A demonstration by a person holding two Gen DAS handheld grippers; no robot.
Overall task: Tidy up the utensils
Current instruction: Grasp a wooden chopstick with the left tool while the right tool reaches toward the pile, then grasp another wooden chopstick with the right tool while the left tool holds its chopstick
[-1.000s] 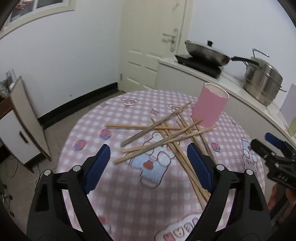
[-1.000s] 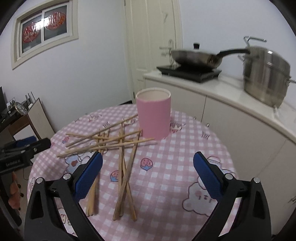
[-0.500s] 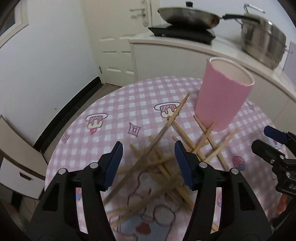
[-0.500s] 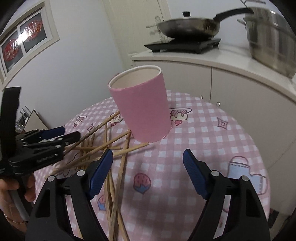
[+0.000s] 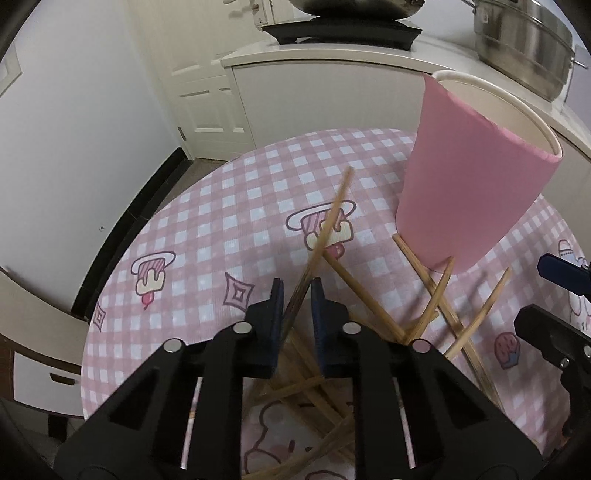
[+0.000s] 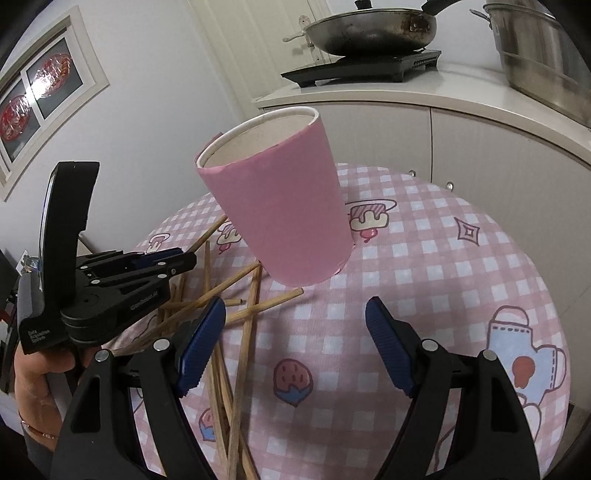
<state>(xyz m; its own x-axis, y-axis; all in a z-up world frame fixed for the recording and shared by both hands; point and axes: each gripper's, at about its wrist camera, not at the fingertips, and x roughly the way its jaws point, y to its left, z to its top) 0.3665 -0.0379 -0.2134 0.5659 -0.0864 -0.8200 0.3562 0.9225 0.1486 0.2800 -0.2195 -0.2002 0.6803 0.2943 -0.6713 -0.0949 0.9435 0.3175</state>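
Observation:
Several wooden chopsticks (image 5: 436,310) lie scattered on the round table with a pink checked cloth (image 5: 207,236). A tall pink cup (image 5: 469,184) stands upright at the back right of the pile; it also shows in the right wrist view (image 6: 284,206). My left gripper (image 5: 297,295) is shut on one chopstick (image 5: 328,225), which points up and away between its pads. In the right wrist view the left gripper (image 6: 184,260) sits left of the cup. My right gripper (image 6: 295,325) is open and empty, just in front of the cup. More chopsticks (image 6: 243,332) lie by its left finger.
A white counter (image 6: 461,96) runs behind the table with a hob and frying pan (image 6: 369,27) and a steel pot (image 5: 524,40). A white door (image 5: 207,66) and a small cabinet (image 5: 33,347) stand to the left. The table edge is close on the right.
Both grippers have moved forward and down toward the pile and cup. My left gripper has closed from open onto one chopstick. My right gripper stays open.

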